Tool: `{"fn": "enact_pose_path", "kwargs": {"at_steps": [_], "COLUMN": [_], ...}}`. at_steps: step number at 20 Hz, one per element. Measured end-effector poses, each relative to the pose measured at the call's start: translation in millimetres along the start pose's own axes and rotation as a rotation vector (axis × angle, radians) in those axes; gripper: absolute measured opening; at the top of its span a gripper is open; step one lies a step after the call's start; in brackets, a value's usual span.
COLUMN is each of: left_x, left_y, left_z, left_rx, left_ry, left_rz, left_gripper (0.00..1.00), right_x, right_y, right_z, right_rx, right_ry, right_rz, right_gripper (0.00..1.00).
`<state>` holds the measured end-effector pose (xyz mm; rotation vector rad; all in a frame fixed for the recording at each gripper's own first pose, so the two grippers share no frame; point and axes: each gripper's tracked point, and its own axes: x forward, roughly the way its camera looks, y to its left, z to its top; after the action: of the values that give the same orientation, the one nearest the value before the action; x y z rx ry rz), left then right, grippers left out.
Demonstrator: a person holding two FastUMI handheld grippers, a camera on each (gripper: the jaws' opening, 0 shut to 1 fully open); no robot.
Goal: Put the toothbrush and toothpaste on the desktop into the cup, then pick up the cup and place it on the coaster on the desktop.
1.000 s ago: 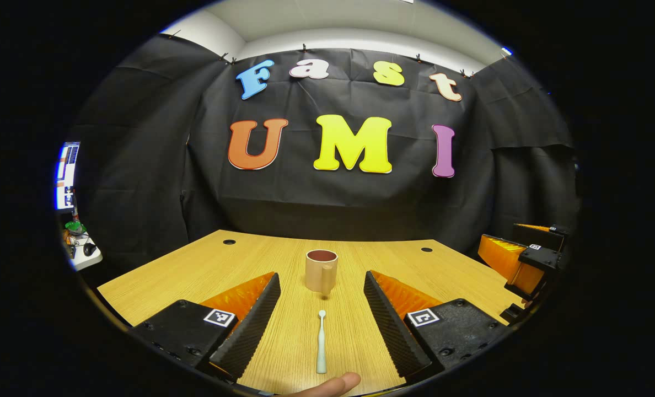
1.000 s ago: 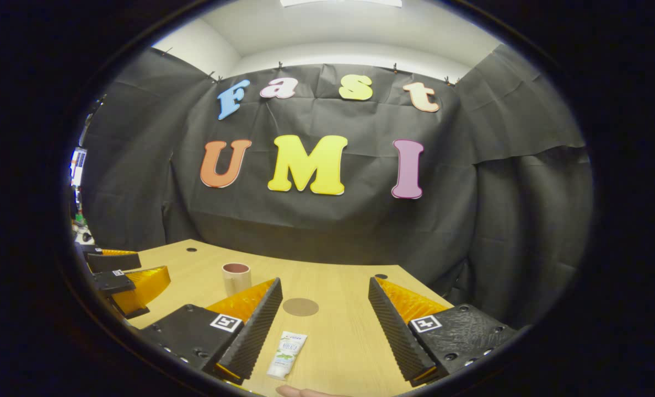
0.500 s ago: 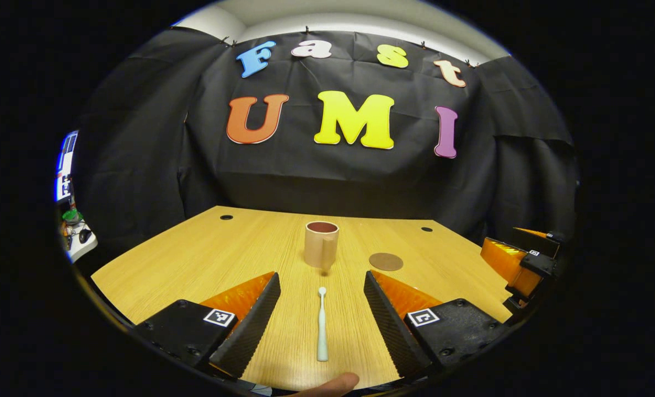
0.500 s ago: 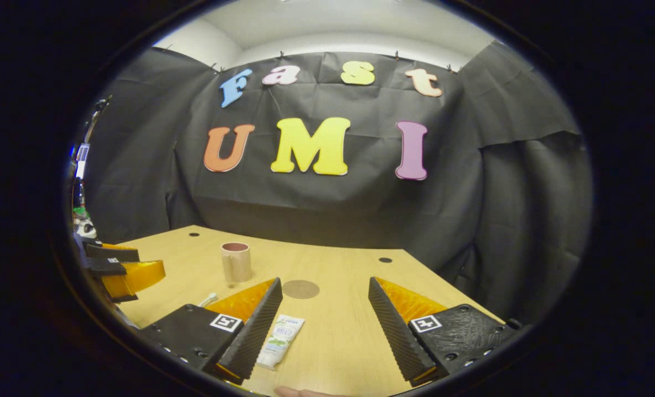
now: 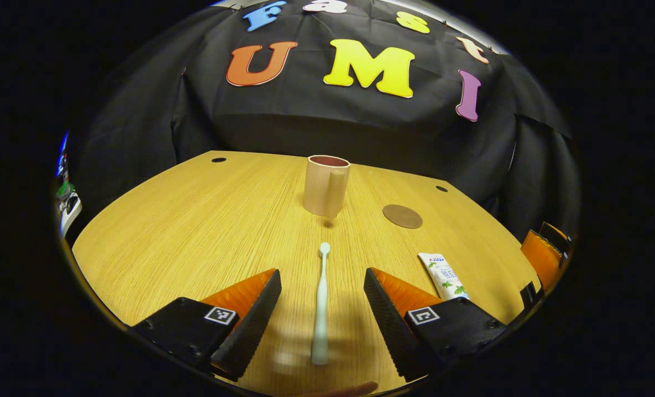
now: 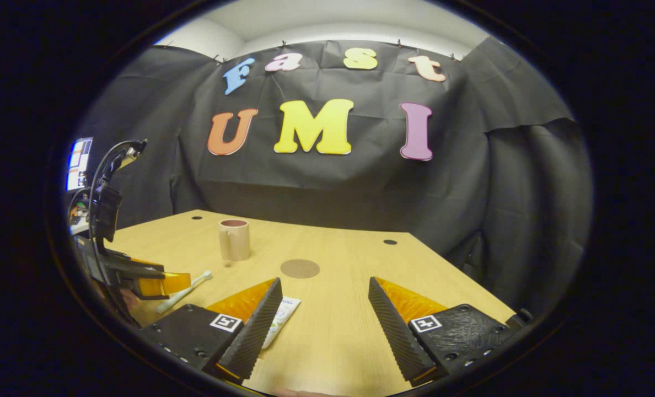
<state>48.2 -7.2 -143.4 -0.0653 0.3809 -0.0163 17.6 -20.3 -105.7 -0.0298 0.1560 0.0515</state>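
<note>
Fingers of the left gripper stand spread astride the toothbrush at lower centre, its long axis running between them toward the cup; nothing is pinched.

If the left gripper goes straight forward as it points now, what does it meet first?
Probably the toothbrush, lying lengthwise between the open left gripper fingers. Beyond it stands the cup, though depth is uncertain.

Wooden desktop carries the upright cup, flat coaster, toothbrush, and toothpaste, seemingly label-up.
</note>
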Motion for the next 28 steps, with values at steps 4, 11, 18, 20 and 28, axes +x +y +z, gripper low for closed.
{"fn": "enact_pose_path", "kwargs": {"at_steps": [4,11,18,20,28], "left_x": [10,15,21,21,21], "left_y": [-5,-6,-4,-4,-7], "left_z": [-8,-13,-24,-24,-23], "left_rx": [0.013,-0.001,-0.013,-0.005,-0.016], "left_ry": [0.010,0.058,0.117,0.118,0.102], "left_rz": [-0.008,-0.015,0.003,0.006,-0.020], "left_gripper": [0.79,0.49,0.33,0.33,0.16], "right_x": [6,1,6,13,31], "right_y": [14,29,37,46,74], "right_z": [-18,-14,-20,-22,-49], "right_rx": [0.010,-0.026,0.000,0.003,-0.040], "right_ry": [0.052,0.027,0.068,0.097,0.225], "right_rz": [0.033,0.053,0.061,0.069,0.083], "right_gripper": [0.98,0.98,0.95,0.95,0.94]}}
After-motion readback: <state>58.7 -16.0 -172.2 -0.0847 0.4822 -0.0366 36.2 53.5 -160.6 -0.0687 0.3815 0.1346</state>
